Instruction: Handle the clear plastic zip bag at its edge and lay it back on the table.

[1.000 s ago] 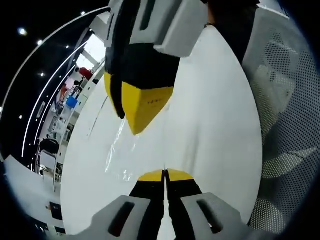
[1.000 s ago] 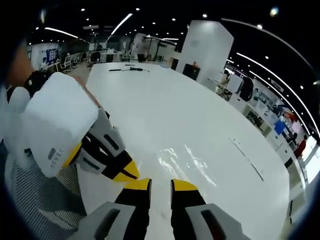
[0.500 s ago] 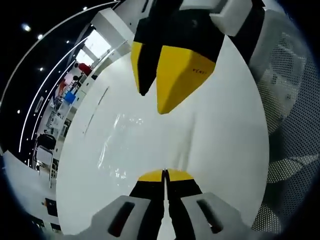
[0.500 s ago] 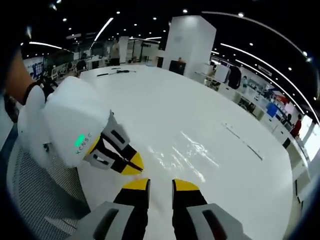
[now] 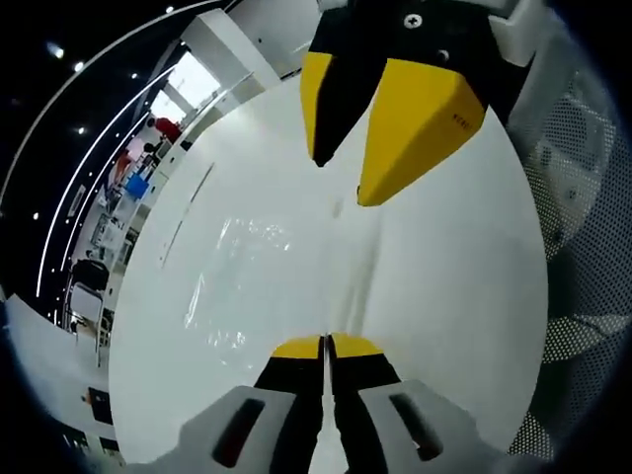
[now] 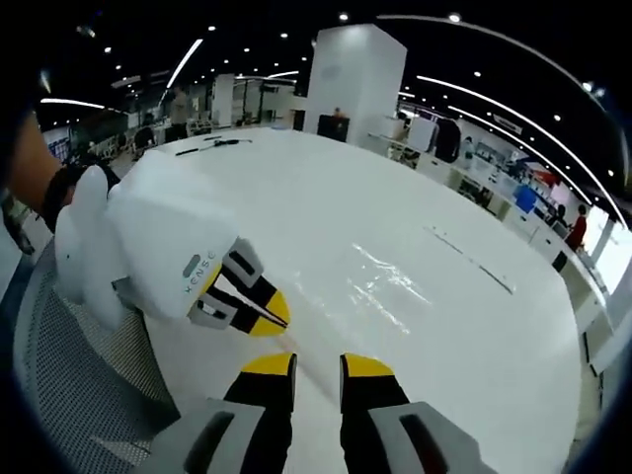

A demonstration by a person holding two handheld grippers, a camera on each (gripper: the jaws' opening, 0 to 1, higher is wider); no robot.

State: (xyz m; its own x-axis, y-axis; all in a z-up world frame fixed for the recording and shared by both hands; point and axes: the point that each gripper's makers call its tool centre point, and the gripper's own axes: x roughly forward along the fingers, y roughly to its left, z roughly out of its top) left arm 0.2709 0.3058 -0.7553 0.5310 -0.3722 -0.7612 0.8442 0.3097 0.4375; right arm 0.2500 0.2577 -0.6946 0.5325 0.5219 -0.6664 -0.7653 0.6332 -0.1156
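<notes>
Clear plastic zip bag (image 5: 240, 286) lying flat on a glossy white tabletop (image 5: 444, 267).

In the left gripper view the left tongs (image 5: 325, 344) are pressed together, just short of the bag, which neither pair touches. The right tongs (image 6: 318, 363) stand apart, holding nothing, above the bag (image 6: 385, 286). Ceiling light strips reflect off the tabletop; behind it lies a dim open office with a white pillar (image 6: 355, 84) and distant desks.

The clear plastic zip bag (image 5: 237, 286) lies flat and empty on the white table (image 5: 444, 267), nearly see-through and marked mostly by glossy wrinkles and glints along its edges, and it shows again as a shiny creased patch (image 6: 380, 286) in the right gripper view.
</notes>
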